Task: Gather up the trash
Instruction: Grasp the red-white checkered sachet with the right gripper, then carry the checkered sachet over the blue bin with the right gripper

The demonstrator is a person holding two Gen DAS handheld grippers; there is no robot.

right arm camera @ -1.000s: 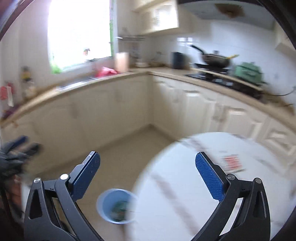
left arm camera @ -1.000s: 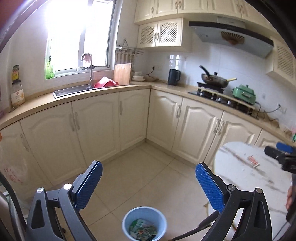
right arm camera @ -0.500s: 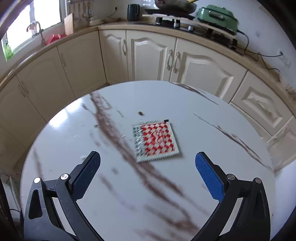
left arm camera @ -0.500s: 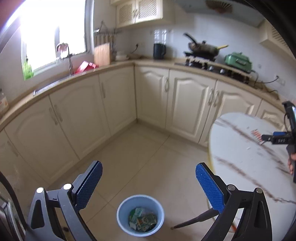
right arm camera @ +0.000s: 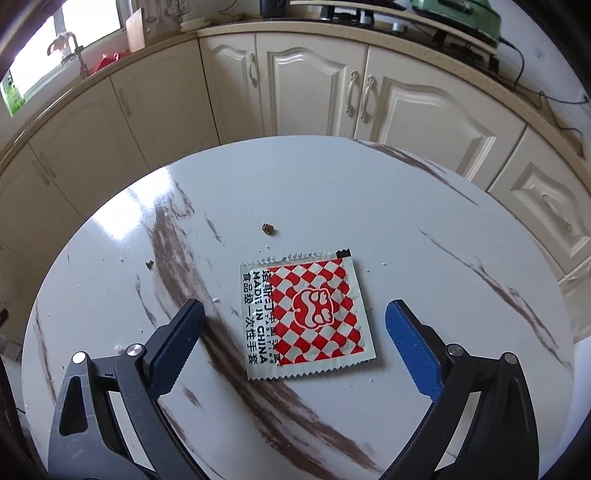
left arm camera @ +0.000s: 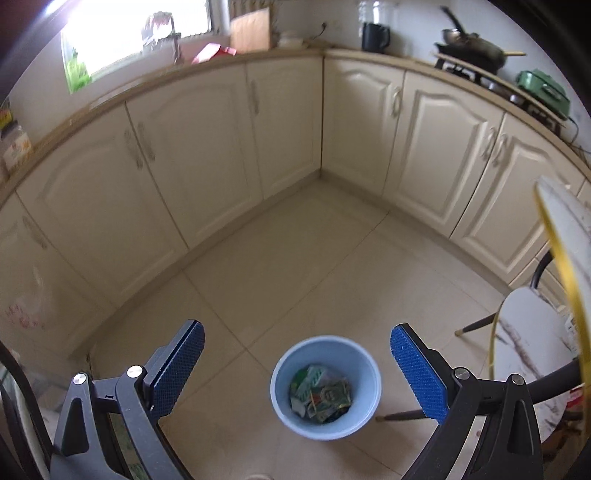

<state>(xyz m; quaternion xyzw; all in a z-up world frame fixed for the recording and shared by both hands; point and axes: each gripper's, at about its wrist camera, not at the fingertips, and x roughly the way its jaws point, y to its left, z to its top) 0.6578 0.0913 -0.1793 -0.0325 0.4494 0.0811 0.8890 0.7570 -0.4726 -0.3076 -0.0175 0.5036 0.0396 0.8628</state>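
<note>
A flat red-and-white checkered packet [right arm camera: 308, 314] lies on the round white marble table [right arm camera: 332, 192]. My right gripper [right arm camera: 293, 314] is open just above the table, its fingers on either side of the packet, not touching it. A small brown crumb [right arm camera: 268, 229] lies beyond the packet. A light blue trash bin [left arm camera: 325, 387] stands on the tiled floor and holds several green wrappers [left arm camera: 320, 394]. My left gripper [left arm camera: 297, 349] is open and empty above the bin, which shows between its fingers.
Cream kitchen cabinets [left arm camera: 221, 140] run along the far walls under a counter with a kettle [left arm camera: 375, 36] and a wok [left arm camera: 474, 44]. The table's edge [left arm camera: 565, 251] and a white stool [left arm camera: 532, 332] stand at the right of the left wrist view.
My right gripper has moved closer to the packet, which now lies between its fingers. My left gripper has dropped lower and tilted down toward the bin.
</note>
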